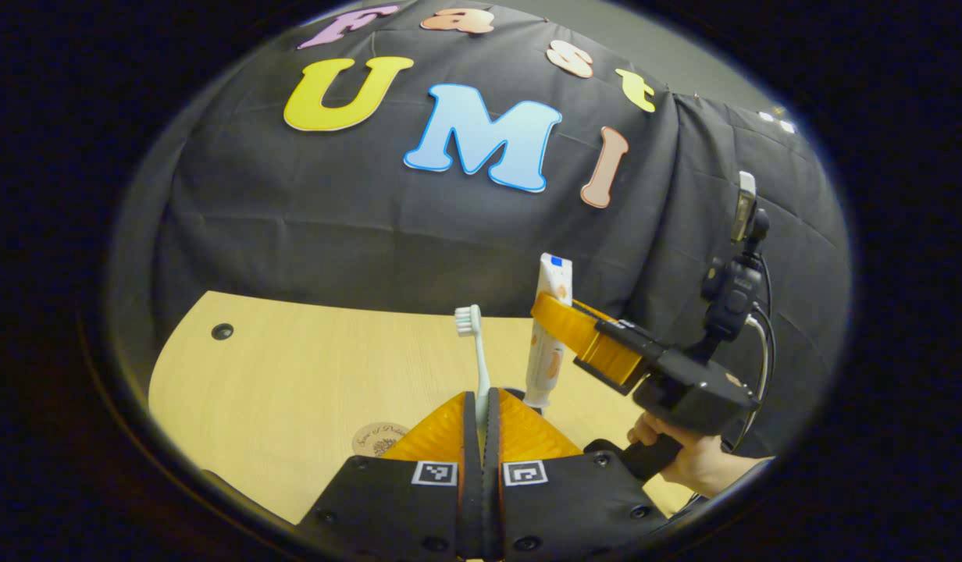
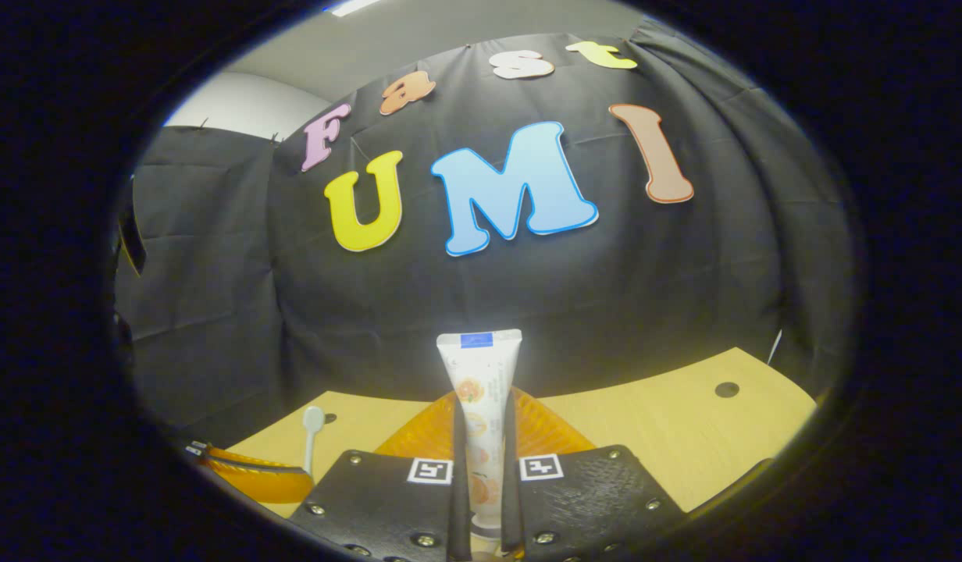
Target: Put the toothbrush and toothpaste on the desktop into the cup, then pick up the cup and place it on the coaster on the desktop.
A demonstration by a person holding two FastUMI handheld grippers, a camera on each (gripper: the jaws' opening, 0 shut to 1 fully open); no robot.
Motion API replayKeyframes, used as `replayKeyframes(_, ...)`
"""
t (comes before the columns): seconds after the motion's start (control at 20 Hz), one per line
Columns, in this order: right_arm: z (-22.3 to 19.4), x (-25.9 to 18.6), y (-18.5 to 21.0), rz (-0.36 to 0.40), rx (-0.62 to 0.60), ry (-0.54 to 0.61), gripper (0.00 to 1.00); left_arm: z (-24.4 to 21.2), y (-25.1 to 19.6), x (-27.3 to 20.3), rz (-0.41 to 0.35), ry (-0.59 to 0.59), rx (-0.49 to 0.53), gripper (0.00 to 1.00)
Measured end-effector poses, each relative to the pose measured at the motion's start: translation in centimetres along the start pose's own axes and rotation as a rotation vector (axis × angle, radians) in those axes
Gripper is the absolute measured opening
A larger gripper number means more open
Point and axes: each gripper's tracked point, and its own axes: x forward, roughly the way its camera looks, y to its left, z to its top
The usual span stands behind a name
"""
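Note:
In the left gripper view, my left gripper is shut on the handle of a white toothbrush, which stands upright with its bristles at the top. Just to its right, the right gripper holds a white toothpaste tube upright above the table. A dark edge below the tube may be the cup; my fingers hide the rest. A round tan coaster lies on the table, left of my fingers. In the right gripper view, my right gripper is shut on the toothpaste tube. The toothbrush and left gripper show at lower left.
The light wooden table has a small round hole near its back left corner and another hole on the right side. A hand grips the right gripper's handle. The black cloth wall stands close behind the table.

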Motion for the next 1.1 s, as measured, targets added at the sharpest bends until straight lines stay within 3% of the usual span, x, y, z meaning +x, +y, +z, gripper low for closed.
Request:
replayKeyframes(0.35, -3.8, 2.1, -1.2, -0.023, -0.059, 0.079, 0.17, 0.1, 0.6, 1.8, -0.008, 0.015, 0.007, 0.07)
replayKeyframes(0.7, -6.3, 1.4, -1.3, -0.009, -0.109, 0.178, 0.25, -0.4, 0.5, 3.4, -0.018, 0.037, -0.009, 0.07)
replayKeyframes(0.75, -6.6, 1.1, -1.2, -0.001, -0.113, 0.198, 0.22, -0.5, 0.5, 3.5, -0.020, 0.040, -0.012, 0.07)
replayKeyframes(1.0, -8.3, -0.6, -1.1, 0.007, -0.182, 0.282, 0.32, -0.7, 0.5, 4.5, -0.022, 0.043, -0.027, 0.07)
replayKeyframes(1.1, -8.1, -0.8, -1.1, 0.013, -0.218, 0.279, 0.43, -0.6, 0.7, 4.8, -0.022, 0.040, -0.032, 0.07)
